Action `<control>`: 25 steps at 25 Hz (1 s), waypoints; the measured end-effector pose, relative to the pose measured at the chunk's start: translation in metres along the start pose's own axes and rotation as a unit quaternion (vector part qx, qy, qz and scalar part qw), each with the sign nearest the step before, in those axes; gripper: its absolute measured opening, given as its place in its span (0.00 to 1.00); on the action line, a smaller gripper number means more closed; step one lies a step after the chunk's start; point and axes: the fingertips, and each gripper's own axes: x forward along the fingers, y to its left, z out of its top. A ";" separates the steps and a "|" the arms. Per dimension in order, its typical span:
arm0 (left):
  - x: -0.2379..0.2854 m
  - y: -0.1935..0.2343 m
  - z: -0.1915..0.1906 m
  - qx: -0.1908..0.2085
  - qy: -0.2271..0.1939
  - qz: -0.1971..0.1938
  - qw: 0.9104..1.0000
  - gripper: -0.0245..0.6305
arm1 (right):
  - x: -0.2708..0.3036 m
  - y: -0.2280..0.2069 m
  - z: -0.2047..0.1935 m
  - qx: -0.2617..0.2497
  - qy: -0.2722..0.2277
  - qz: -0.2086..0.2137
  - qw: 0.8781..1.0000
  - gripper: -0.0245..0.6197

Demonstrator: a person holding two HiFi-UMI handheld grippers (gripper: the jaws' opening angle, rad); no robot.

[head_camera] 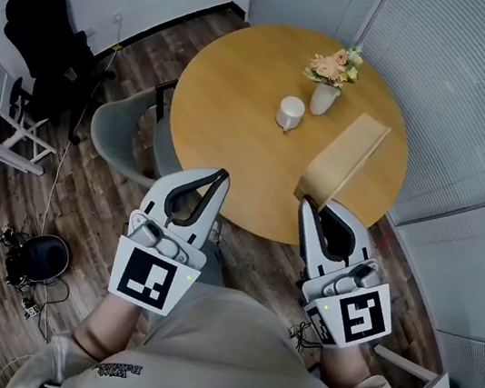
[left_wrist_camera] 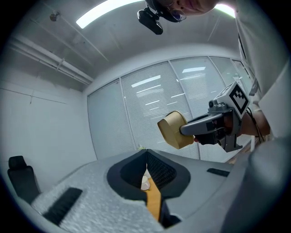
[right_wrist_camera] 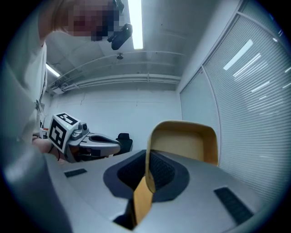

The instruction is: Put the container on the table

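Right gripper [head_camera: 314, 205]: fingers [right_wrist_camera: 213, 182] clamped on the thin side wall of the container [head_camera: 346, 155], a tan paper box with rounded corners. The wall edge runs straight down between the fingers, with the open inside of the box facing the right gripper view.

Container position: held out ahead of the right gripper, over the near-right part of the round wooden surface [head_camera: 240, 96]. The near end is at the surface's edge and the far end angles towards the far right. Can't tell from the head view if its underside touches the wood. The left gripper view shows it against the window blinds [left_wrist_camera: 150, 104], base turned that way.

Left gripper [head_camera: 218, 177]: fingers [left_wrist_camera: 82, 191] together with nothing between them, only a thin slit showing the wood beyond. Tips sit at the near edge of the surface, well to the left of the container, about level with the right gripper.

On the surface, beyond the container: white cup [head_camera: 290, 112] and just to its right a white vase [head_camera: 324, 99] of flowers, both apart from the box.

Grey chair [head_camera: 119, 131] tucked in at the left side of the surface.
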 end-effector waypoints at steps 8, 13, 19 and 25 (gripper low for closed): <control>0.056 0.078 -0.012 -0.008 0.002 -0.026 1.000 0.07 | 0.082 -0.036 0.000 0.025 0.014 -0.035 0.999 0.09; 0.083 0.118 -0.020 -0.010 -0.003 -0.043 0.999 0.07 | 0.124 -0.048 0.002 0.026 0.017 -0.052 0.998 0.09; 0.103 0.153 -0.032 -0.020 -0.008 -0.070 0.997 0.07 | 0.163 -0.055 0.009 0.018 0.020 -0.078 0.997 0.09; 0.125 0.178 -0.045 -0.024 -0.014 -0.095 0.995 0.07 | 0.193 -0.064 0.010 0.012 0.024 -0.101 0.994 0.09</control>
